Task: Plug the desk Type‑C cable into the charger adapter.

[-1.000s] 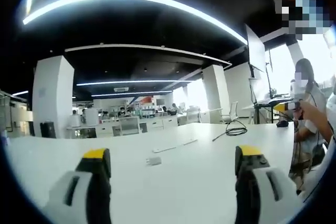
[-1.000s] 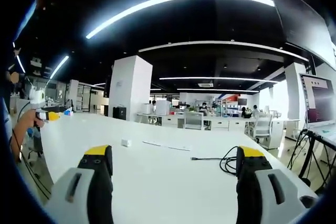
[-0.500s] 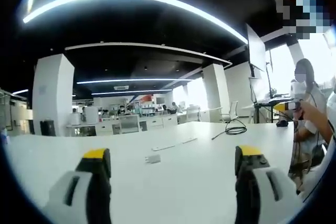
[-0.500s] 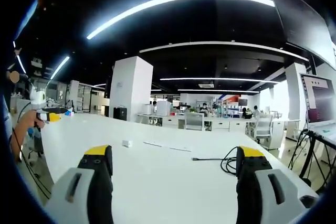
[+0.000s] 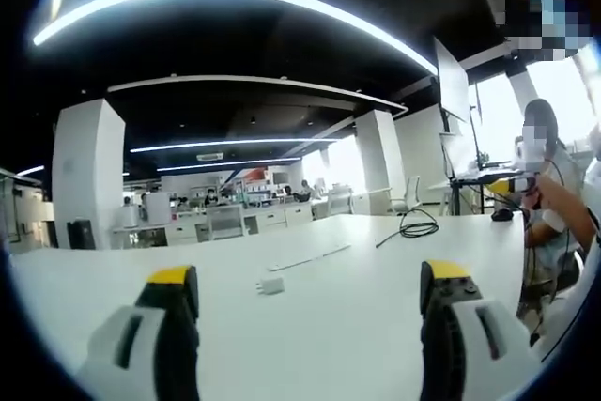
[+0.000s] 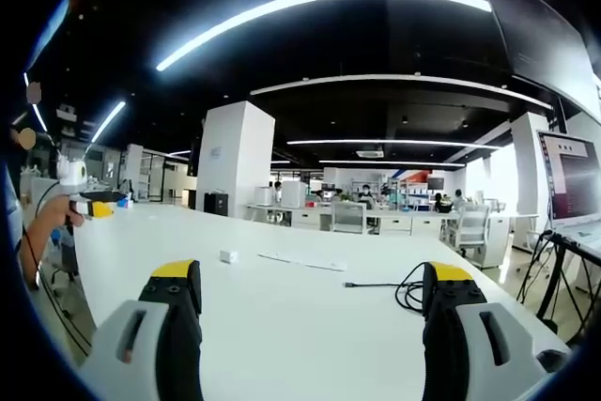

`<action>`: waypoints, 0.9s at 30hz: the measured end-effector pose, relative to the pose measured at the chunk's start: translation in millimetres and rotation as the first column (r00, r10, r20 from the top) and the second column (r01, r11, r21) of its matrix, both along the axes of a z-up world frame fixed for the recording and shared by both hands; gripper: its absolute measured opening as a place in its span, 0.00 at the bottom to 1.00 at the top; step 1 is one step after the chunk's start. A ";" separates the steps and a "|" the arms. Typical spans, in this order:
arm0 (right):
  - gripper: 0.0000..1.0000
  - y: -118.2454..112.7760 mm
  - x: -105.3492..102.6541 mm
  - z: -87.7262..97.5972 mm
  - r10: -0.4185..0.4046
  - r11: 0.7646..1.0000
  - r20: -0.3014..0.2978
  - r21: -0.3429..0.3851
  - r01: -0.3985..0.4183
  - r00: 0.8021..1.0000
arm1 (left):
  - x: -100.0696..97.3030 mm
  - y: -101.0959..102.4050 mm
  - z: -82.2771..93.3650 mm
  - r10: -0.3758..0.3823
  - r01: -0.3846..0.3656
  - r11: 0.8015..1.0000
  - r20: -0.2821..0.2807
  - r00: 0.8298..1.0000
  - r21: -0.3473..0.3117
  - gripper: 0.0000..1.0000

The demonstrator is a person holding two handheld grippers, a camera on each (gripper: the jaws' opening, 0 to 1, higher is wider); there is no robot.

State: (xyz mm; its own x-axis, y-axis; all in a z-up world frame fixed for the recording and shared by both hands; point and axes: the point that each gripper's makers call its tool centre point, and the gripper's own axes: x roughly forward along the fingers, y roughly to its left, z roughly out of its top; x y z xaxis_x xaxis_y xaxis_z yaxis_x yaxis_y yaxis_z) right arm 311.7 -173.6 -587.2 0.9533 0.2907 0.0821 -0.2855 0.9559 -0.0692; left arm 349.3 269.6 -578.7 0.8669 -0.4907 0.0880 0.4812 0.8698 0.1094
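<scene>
- The left gripper [image 5: 310, 312] stood with its jaws wide apart and nothing between them, held low over the white desk [image 5: 357, 326]. I judged this a ready posture before any approach.
- The charger adapter [image 5: 271, 284], a small white block, lay flat on the desk ahead of the left gripper, between its jaws in line of sight but well out of reach.
- Just beyond the adapter lay a thin pale strip [image 5: 310, 257]; what it was could not be made out at this range.
- The right gripper [image 6: 315, 312] was likewise spread and empty, held level over the desk.
- The Type‑C cable [image 6: 399, 286], a dark loose coil with a straight free end, lay ahead of the right gripper toward its right jaw, well apart from the adapter [image 6: 227, 255] off toward its left jaw.
- Cable and adapter each lay on the side of a different gripper, which favoured one pick per hand.
- No step of the plugging appeared begun.
</scene>
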 end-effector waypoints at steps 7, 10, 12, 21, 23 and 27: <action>1.00 1.4 -0.2 -2.2 0.002 1.000 -0.002 0.003 -0.002 1.000 | 5.2 -3.7 2.4 -0.015 0.015 1.000 0.002 1.000 0.014 0.99; 1.00 2.1 0.0 -2.4 0.003 1.000 -0.001 0.003 -0.003 1.000 | 9.0 -4.2 3.2 -0.020 0.020 0.999 0.000 1.000 0.026 0.99; 1.00 2.7 -0.1 -2.5 0.004 1.000 0.000 0.006 -0.004 1.000 | 12.8 -5.0 4.7 -0.027 0.027 0.999 -0.002 1.000 0.031 0.98; 1.00 2.2 -1.1 -5.1 0.002 1.000 -0.002 0.011 -0.002 1.000 | 19.9 -10.3 2.5 -0.047 0.048 0.998 -0.017 0.999 0.040 0.98; 1.00 1.7 -1.0 -4.6 0.002 1.000 0.000 0.012 -0.002 1.000 | 22.3 -11.5 2.5 -0.054 0.055 0.998 -0.020 0.998 0.044 0.97; 1.00 3.5 -0.2 -5.8 0.008 1.000 -0.001 0.011 -0.008 1.000 | 32.2 -15.5 4.2 -0.073 0.075 0.994 -0.029 0.997 0.079 0.97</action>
State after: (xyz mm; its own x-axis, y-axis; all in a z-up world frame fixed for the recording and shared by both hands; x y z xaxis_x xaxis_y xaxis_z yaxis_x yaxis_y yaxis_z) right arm 311.4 -170.1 -593.0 0.9510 0.2976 0.0843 -0.2935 0.9542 -0.0581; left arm 381.4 254.1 -574.6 0.8293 -0.5584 0.0238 0.5478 0.8205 0.1636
